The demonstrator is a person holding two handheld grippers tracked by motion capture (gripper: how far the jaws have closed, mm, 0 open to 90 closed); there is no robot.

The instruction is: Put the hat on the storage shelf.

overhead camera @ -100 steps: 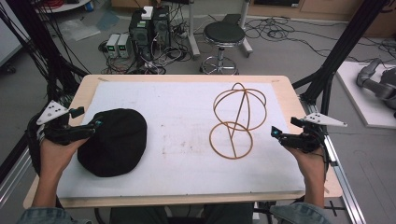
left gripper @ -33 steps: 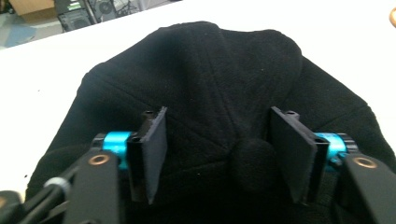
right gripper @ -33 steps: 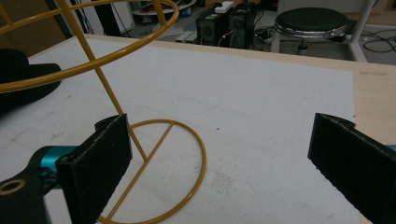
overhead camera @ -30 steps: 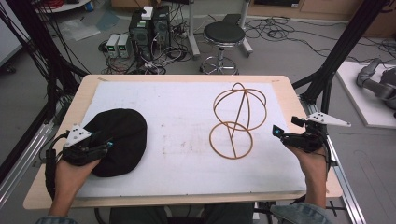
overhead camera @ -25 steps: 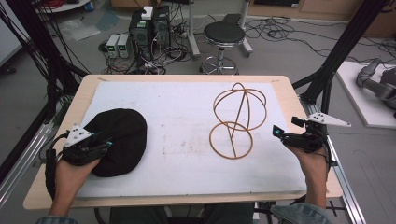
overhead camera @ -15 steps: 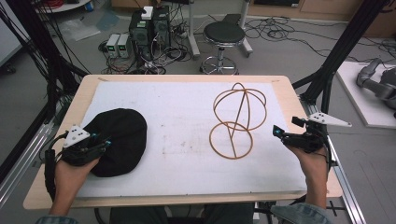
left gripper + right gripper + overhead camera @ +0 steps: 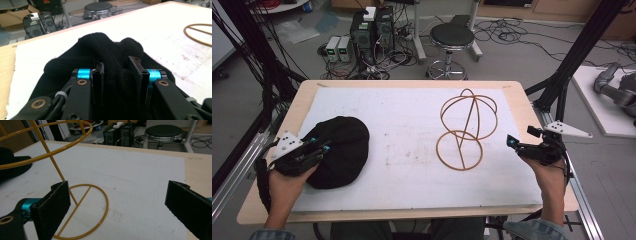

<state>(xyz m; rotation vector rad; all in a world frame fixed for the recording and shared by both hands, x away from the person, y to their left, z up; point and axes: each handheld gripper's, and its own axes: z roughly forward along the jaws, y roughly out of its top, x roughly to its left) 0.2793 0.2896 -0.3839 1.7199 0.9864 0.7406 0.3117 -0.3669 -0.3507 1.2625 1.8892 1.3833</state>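
The left gripper (image 7: 318, 149) has just closed, pinching a fold of the black knit hat (image 7: 339, 155) at the table's eight o'clock. The right gripper (image 7: 513, 143) waits wide open beside the wire hat stand (image 7: 464, 130), at three o'clock. Grasping looks done; next, lift the hat toward the stand.

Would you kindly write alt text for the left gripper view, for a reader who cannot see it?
The left gripper has its two black jaws closed on a bunched fold of a black knit hat lying on the white table cover. Part of a yellow wire stand shows at the right edge.
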